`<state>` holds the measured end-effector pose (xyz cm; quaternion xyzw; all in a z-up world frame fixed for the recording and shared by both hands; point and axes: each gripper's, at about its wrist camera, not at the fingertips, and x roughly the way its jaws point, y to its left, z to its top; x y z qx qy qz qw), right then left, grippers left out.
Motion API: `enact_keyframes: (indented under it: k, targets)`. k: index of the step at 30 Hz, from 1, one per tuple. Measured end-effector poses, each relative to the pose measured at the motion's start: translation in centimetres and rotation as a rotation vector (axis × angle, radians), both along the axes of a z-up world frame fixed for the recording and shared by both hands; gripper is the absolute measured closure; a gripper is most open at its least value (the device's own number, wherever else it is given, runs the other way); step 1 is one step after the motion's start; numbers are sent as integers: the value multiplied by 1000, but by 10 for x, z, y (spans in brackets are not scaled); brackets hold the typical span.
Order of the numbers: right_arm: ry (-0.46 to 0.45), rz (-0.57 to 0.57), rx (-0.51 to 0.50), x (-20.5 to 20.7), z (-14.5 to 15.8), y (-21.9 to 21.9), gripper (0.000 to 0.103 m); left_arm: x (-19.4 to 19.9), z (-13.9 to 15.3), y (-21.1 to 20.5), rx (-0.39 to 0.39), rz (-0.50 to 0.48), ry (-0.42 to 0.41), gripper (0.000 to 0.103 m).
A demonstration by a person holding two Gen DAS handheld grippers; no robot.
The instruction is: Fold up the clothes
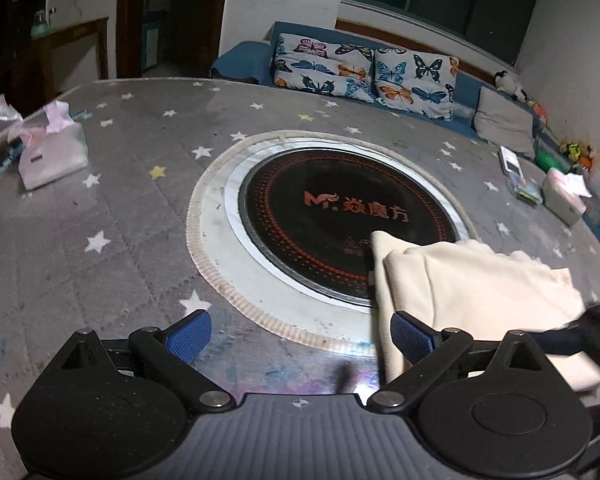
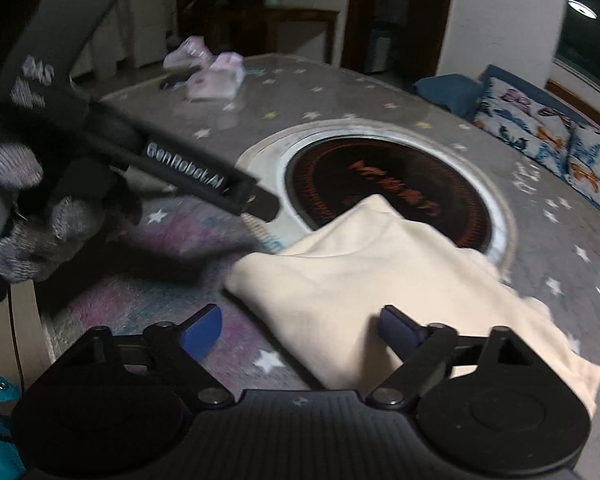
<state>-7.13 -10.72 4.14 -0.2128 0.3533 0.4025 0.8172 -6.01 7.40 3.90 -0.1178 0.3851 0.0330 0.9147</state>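
A cream garment [image 1: 472,292] lies folded in a pile on the grey star-patterned table cover [image 1: 100,208], partly over the round black hotplate [image 1: 340,220]. My left gripper [image 1: 300,336] is open and empty, just left of the garment's near edge. In the right wrist view the same garment [image 2: 364,276] lies in front of my right gripper [image 2: 300,330], which is open and empty, its right finger over the cloth. The left gripper's black body [image 2: 204,180], held by a gloved hand [image 2: 32,216], shows at the left.
Pink tissue packs [image 1: 52,152] sit at the table's far left. A white box and small items [image 1: 560,192] lie at the right edge. A blue sofa with butterfly cushions [image 1: 364,68] stands behind the table.
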Motion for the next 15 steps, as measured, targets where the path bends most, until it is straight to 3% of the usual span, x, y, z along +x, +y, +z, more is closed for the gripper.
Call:
enact_keyframes:
  k: [2,8,12,15]
  targets:
    - [-8,16,-18,-1,-2,8,25,2,0,0,-26,-7,2,5]
    - [-42,13,-54,2,-5,17,60,10,-3,-3,-110,-22,13,5]
    - [-11,-1,15,8,2,4,82,15,-6,-4,-187,-8,29,5]
    - [3,-19,71,11,7,-7,87,19,-8,-2,-274,17,43,5]
